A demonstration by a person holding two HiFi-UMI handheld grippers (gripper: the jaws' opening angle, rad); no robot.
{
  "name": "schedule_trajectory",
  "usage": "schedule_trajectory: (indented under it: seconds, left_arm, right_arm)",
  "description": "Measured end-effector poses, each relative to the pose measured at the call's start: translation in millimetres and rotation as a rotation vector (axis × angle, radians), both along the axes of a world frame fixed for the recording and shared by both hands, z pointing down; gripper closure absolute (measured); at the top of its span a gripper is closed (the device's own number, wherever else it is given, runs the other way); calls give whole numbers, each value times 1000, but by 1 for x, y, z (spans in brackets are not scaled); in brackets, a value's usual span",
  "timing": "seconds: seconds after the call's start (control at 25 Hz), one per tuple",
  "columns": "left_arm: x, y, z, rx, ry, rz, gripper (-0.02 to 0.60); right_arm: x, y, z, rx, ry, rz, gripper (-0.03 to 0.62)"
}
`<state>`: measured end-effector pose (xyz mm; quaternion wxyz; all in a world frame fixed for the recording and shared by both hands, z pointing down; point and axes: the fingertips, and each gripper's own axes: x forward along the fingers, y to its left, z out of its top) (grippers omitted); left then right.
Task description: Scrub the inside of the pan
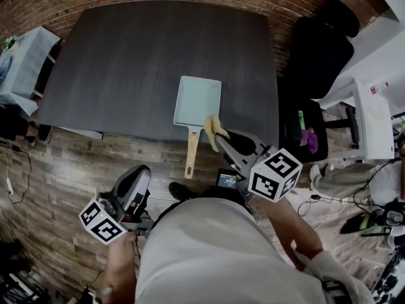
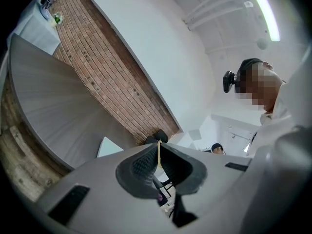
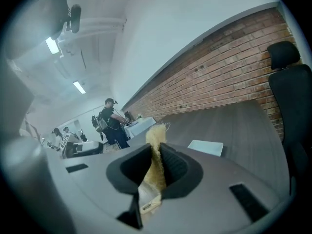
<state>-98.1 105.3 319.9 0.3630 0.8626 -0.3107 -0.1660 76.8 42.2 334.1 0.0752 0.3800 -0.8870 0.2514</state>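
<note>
"One worry: nothing is steadying the pan (image 1: 197, 100), which is sitting at the surface's (image 1: 139, 62) near edge with its handle overhanging. The left claw (image 1: 138, 175) is hanging pressed together, well apart."

"So the right claw (image 1: 218, 135), pinching the yellow scrub pad (image 1: 214, 126), is risking shoving it off. Any writing?"

"None is showing legibly."

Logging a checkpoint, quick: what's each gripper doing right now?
Left gripper: closed, nothing visibly held.
Right gripper: closed on the yellow scrubber.

- Pan (image 1: 197, 100), just ahead of the right gripper (image 1: 221, 138): pale mint; handle (image 1: 191, 152) light wood.
- Scrubber (image 1: 213, 126) between its jaws: straw yellow.
- Marker cube (image 1: 274, 173) on it: black squares on white.
- Table (image 1: 126, 62): dark grey woodgrain.
</note>
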Motion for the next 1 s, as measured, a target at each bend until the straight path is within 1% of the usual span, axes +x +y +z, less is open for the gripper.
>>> schedule_trajectory:
  seconds: [0.08,0.16,0.44,0.6,0.8,1.0]
  left_arm:
    - [4,3,0,-11,-1,-9,558]
    - [16,7,-3,-13,1,-11,558]
    - [94,33,-12,-2,8,17,558]
    - [128,57,-8,-19,2,21,558]
    - [148,86,-2,-42,-6,9,558]
    - [161,100,-1,-38,-17,3,558]
  right_arm:
    - [4,7,-6,9,-1,-11,534]
    - [14,14,-11,15,0,-19,534]
    - [78,51,-12,14,10,-24,536]
    - [109,71,-4,-7,1,-25,536]
    - [126,91,2,-14,-7,-44,536]
    - [140,102,3,-13,-17,-50,536]
